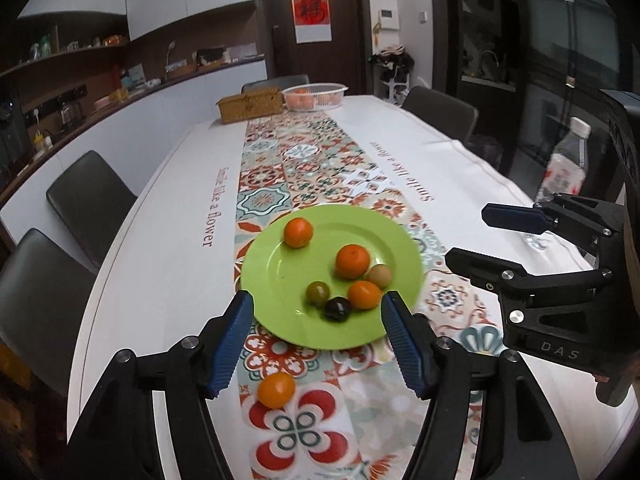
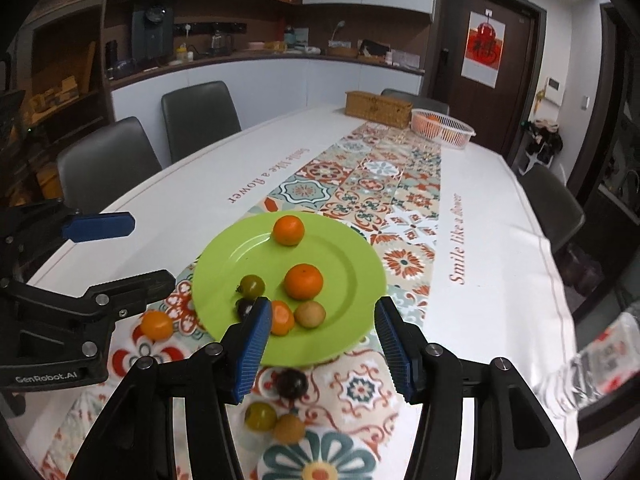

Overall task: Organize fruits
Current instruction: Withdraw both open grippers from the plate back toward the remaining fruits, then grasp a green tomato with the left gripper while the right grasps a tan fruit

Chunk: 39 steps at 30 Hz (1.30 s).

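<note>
Both wrist cameras look down the table toward twelve o'clock, close above the green plate (image 1: 280, 272), which both share (image 2: 352, 280); each sees the other gripper.

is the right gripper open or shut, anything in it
Open and empty. The right gripper has its jaws wide apart over the near rim of the green plate, with nothing between them.

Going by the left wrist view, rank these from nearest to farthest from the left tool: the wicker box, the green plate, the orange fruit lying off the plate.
1. Orange fruit, on the runner, between the open left tool's fingers.
2. Green plate, just ahead.
3. Wicker box, at the far end.
</note>
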Motion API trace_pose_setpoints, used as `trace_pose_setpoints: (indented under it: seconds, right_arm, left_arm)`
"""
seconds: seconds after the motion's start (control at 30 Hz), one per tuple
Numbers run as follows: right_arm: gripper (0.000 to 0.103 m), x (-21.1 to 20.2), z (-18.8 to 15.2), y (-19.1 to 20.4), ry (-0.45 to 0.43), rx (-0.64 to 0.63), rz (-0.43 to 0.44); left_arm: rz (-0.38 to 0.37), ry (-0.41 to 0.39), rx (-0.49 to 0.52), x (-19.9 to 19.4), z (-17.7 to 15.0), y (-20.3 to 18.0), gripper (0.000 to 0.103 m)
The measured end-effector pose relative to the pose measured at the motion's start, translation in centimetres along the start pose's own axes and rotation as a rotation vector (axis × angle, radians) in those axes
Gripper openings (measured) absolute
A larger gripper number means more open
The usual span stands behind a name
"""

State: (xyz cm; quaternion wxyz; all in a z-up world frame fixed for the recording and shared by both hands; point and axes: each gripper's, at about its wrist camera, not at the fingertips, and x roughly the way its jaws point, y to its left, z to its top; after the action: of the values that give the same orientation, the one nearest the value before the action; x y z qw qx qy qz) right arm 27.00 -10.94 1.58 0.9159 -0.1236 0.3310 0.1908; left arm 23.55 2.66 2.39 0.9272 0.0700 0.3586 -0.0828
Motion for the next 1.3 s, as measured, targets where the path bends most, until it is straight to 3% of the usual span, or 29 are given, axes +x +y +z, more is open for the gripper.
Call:
trace_pose_setpoints:
  seconds: [0.3,0.7,0.97,1.3]
  right_arm:
    - [0.054,-4.9,-2.1,0.3,-0.072,-0.048,-0.022]
    - [0.054,-8.1,-5.5,2.1,-0.166,-0.158,-0.072]
    - [0.054,-8.8,-7.5,3.5,-0.192,-0.294,-0.078]
    - [0.054,-6.3,-8.8,3.7,-0.133,-0.384,-0.035]
  left_arm:
    - [0.004,-0.080,0.047,-4.0,-1.8,-2.5,0.068]
    - [-0.012,-0.169,0.112,-6.5,-4.8,-4.3,0.068]
    - [-0.039,-0.161,0.196,-5.8,-6.5,-5.9,0.068]
    - [-0.115,-0.130,0.309,-3.5,-7.7,-7.4,0.062]
